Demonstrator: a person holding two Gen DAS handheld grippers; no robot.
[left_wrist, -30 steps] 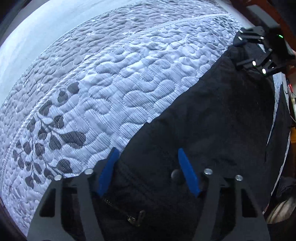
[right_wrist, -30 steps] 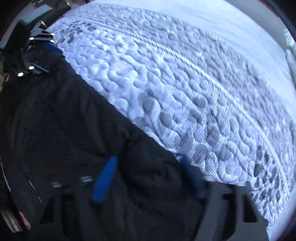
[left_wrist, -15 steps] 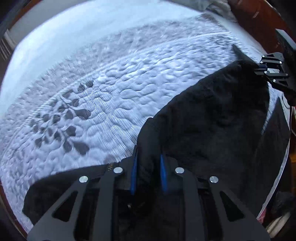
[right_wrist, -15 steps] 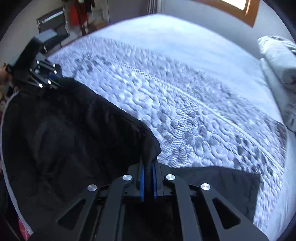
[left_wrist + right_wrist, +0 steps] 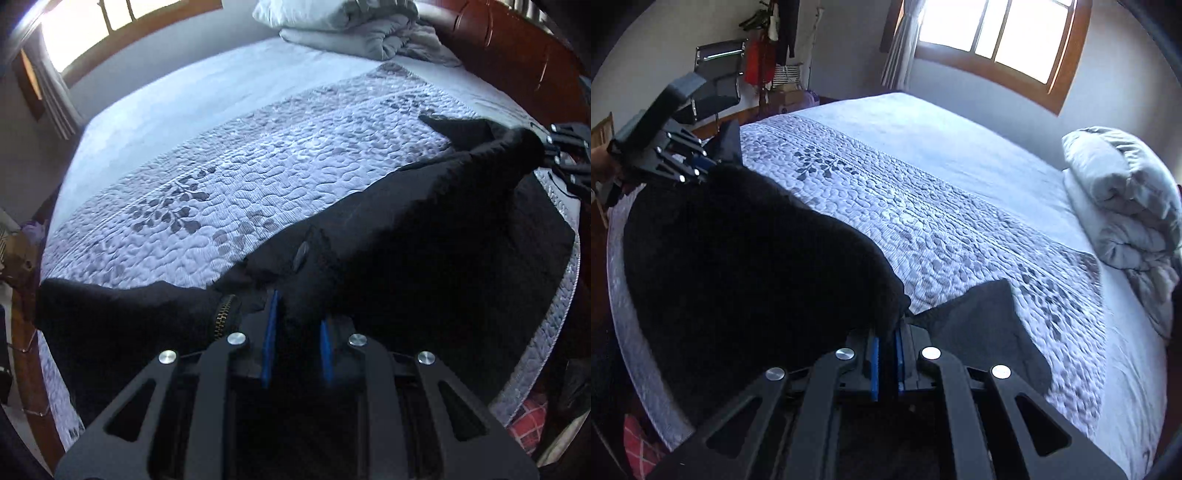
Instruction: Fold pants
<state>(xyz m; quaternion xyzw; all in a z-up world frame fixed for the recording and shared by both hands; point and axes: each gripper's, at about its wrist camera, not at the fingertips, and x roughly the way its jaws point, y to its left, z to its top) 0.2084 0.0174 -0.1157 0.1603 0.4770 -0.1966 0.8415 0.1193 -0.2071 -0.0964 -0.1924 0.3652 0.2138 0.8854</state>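
Tongs first: the left tongs (image 5: pixel 295 332), at the bottom centre of the left view, are pinched on a bunched edge of the black pants (image 5: pixel 424 251) close to the brass zipper (image 5: pixel 223 317). The right tongs (image 5: pixel 886 350), at the bottom centre of the right view, are clamped tight on another bunch of the same cloth. Each pair also shows in the other's view, at the far edge of the frame, with the cloth hanging dark between them.

Outward from there, the pants are lifted at both grips and sag down onto the near edge of the bed (image 5: pixel 923 221), lying over its quilted cover (image 5: pixel 258 173). One flat corner of cloth (image 5: pixel 982 317) rests on the quilt at lower right of the right view. Pillows (image 5: pixel 1123 192) sit at the far right.

Judging by this, no neat fold is laid yet: the pants are gripped and raised, and carrying over, laying down and smoothing are all left.
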